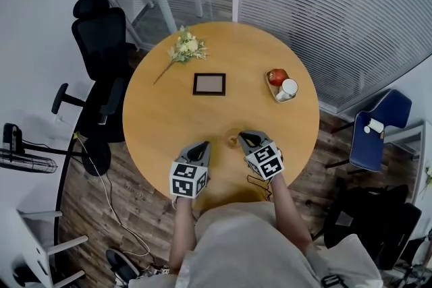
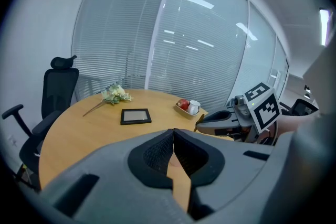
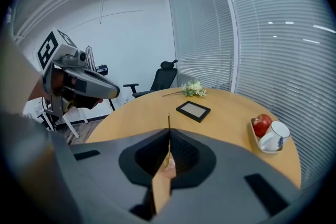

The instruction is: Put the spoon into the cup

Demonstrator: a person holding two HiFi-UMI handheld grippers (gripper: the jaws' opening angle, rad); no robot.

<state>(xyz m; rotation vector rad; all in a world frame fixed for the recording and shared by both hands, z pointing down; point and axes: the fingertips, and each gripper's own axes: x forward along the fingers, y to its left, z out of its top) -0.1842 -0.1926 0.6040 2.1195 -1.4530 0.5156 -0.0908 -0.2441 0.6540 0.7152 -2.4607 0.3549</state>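
Right gripper view: right hand-held gripper (image 3: 168, 139) clamps spoon (image 3: 168, 122) upright; left hand-held gripper (image 2: 173, 138) pressed together, empty; cup (image 3: 277, 135) well apart.

The round light-wood tabletop (image 1: 162, 111) carries, well beyond both jaws, a black rectangular picture frame (image 1: 209, 83), a white-flowered sprig (image 1: 185, 47) farther left, and a small wooden tray (image 1: 271, 88) to the right.

**Clear run of table to the cup**

Bare table (image 1: 155, 118) from the near edge to the tray (image 1: 273, 95) at far right. The cup (image 1: 289, 88) sits in the tray with an apple (image 1: 277, 76) touching its left side, so only the right side is free. A picture frame (image 1: 209, 83) lies flat mid-table, left of the direct line. Flowers (image 1: 187, 47) lie far left, well apart. The left tool (image 1: 202, 146), jaws closed on nothing, sits just beside the right tool (image 1: 244, 137), which grips the spoon (image 3: 168, 131).
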